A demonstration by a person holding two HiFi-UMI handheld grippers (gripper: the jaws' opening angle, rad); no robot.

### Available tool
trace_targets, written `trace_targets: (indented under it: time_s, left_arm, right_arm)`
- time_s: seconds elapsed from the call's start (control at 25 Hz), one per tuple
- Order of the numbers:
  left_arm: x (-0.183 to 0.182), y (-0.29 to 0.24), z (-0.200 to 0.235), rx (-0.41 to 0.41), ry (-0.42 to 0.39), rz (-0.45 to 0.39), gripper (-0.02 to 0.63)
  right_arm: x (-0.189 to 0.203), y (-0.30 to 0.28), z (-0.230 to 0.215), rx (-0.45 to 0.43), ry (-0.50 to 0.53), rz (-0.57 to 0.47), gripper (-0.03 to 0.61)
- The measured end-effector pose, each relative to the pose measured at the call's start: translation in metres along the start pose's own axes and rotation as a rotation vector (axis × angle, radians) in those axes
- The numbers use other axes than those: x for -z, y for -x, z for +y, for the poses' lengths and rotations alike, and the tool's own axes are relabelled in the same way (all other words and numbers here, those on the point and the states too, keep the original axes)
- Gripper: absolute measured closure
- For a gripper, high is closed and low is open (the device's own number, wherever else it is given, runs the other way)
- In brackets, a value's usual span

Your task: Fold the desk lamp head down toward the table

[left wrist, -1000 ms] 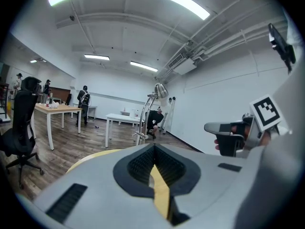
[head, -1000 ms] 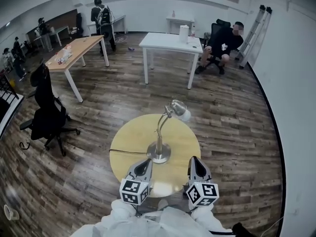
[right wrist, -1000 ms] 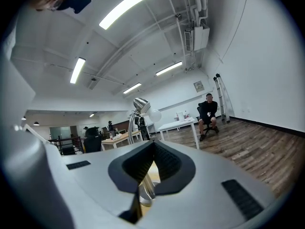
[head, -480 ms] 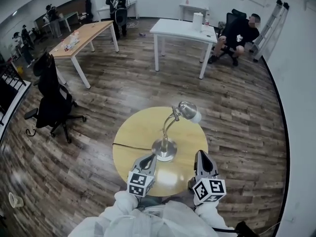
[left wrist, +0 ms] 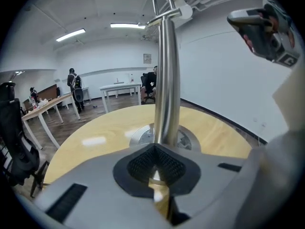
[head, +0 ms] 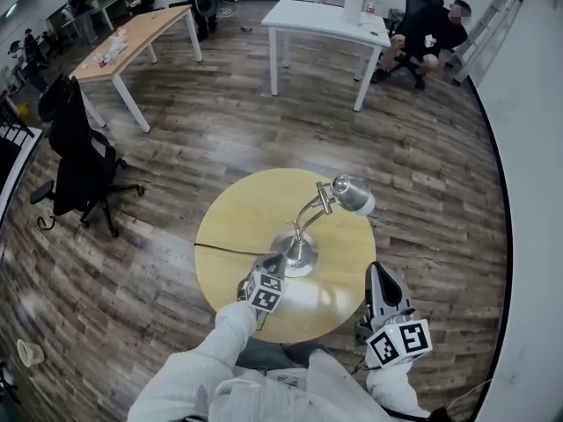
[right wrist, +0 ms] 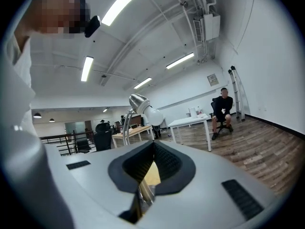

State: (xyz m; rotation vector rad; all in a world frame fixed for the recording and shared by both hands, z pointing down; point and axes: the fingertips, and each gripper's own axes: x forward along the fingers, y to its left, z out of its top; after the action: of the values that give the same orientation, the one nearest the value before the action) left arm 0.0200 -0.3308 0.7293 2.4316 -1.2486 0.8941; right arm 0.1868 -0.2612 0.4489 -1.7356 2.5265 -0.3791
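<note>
A chrome desk lamp with a round metal base point(head: 295, 255) stands upright near the middle of a round pale-wood table point(head: 236, 220). Its thin curved neck point(head: 310, 216) rises and bends to the right in the head view. The lamp's metal shade with a white bulb point(head: 353, 193) sits high above the tabletop, not folded down. The left gripper point(head: 272, 261) is low over the table on the near side of the base. In its own view point(left wrist: 153, 148) the jaws are closed together, tip against tip, with nothing between the pads. The shiny stem point(left wrist: 167, 80) rises directly past the tips (whether they touch the stem cannot be told). The right gripper point(head: 376, 271) is held off the table's near right edge, well apart from the lamp. Its jaws point(right wrist: 153, 143) are likewise closed on nothing, and the raised shade point(right wrist: 138, 101) shows beyond them at a distance. Farther back on the dark wood-plank floor point(head: 220, 130) are a white rectangular table point(head: 312, 18), a black office chair point(head: 75, 161) and a person seated in dark clothes point(head: 431, 33).
</note>
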Motion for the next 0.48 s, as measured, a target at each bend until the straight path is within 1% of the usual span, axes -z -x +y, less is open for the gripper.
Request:
trace_targets:
  time_s: [0.08, 0.2, 0.24, 0.32, 0.36, 0.4, 0.44, 0.48]
  left_arm:
    - [0.004, -0.009, 0.005, 0.004, -0.001, 0.016, 0.614]
    - [0.01, -0.015, 0.009, 0.017, 0.028, 0.024, 0.614]
    - [0.011, -0.015, 0.01, 0.021, 0.037, 0.026, 0.614]
    - [0.013, -0.016, 0.013, 0.031, 0.054, 0.038, 0.614]
    - [0.013, -0.016, 0.015, 0.036, 0.062, 0.046, 0.614]
    - [0.014, -0.017, 0.016, 0.041, 0.068, 0.052, 0.614]
    - [0.014, -0.017, 0.016, 0.045, 0.071, 0.057, 0.614]
    - [0.015, -0.017, 0.016, 0.048, 0.071, 0.059, 0.614]
  right_arm:
    - [-0.023, -0.007, 0.005, -0.051, 0.025, -0.017, 0.566]
    - [-0.06, -0.019, 0.012, -0.118, 0.064, -0.04, 0.566]
    - [-0.071, -0.024, 0.017, -0.139, 0.092, -0.037, 0.566]
    - [-0.09, -0.037, 0.031, -0.189, 0.181, -0.012, 0.555]
    - [-0.098, -0.046, 0.04, -0.221, 0.236, 0.011, 0.524]
    - [-0.105, -0.055, 0.048, -0.255, 0.289, 0.038, 0.453]
    - [-0.111, -0.064, 0.056, -0.286, 0.341, 0.065, 0.405]
    - [-0.118, -0.072, 0.062, -0.309, 0.394, 0.09, 0.394]
